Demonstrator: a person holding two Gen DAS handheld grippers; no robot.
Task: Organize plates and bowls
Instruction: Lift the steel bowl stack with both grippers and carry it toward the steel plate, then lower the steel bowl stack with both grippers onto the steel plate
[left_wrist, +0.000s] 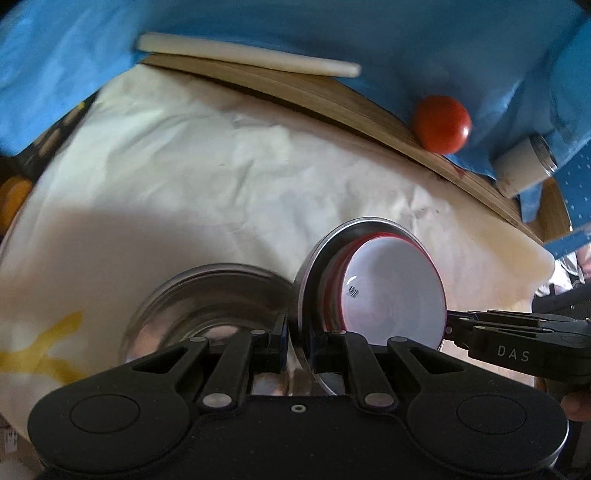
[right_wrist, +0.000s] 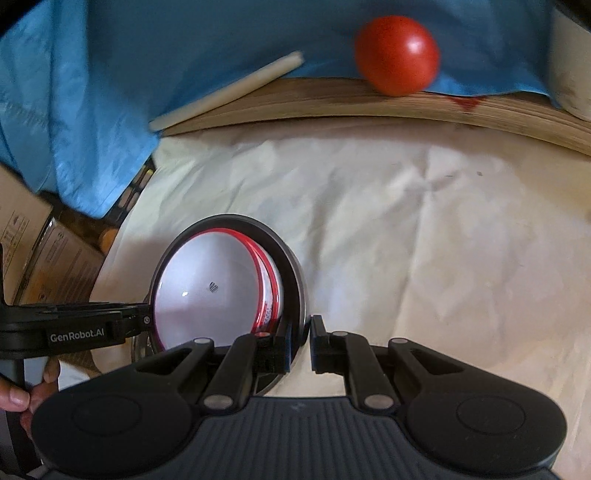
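The steel plate (left_wrist: 308, 280) with the red bowl (left_wrist: 397, 291) inside is pinched by its rim at 9 o'clock by the closed left tool (left_wrist: 297, 341) and at 3 o'clock by the closed right tool (right_wrist: 299, 341), above the worktop (left_wrist: 184, 173). With so thin a hold the plate could tip, and the bowl could be spilled out.

Cream paper (left_wrist: 221, 177) over wooden table (right_wrist: 332, 105)

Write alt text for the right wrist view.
The right gripper and left gripper clamp opposite edges of a steel plate carrying white bowls with red rims, held tilted over a cream sheet. Behind, a red tomato and a pale stick lie on blue cloth.
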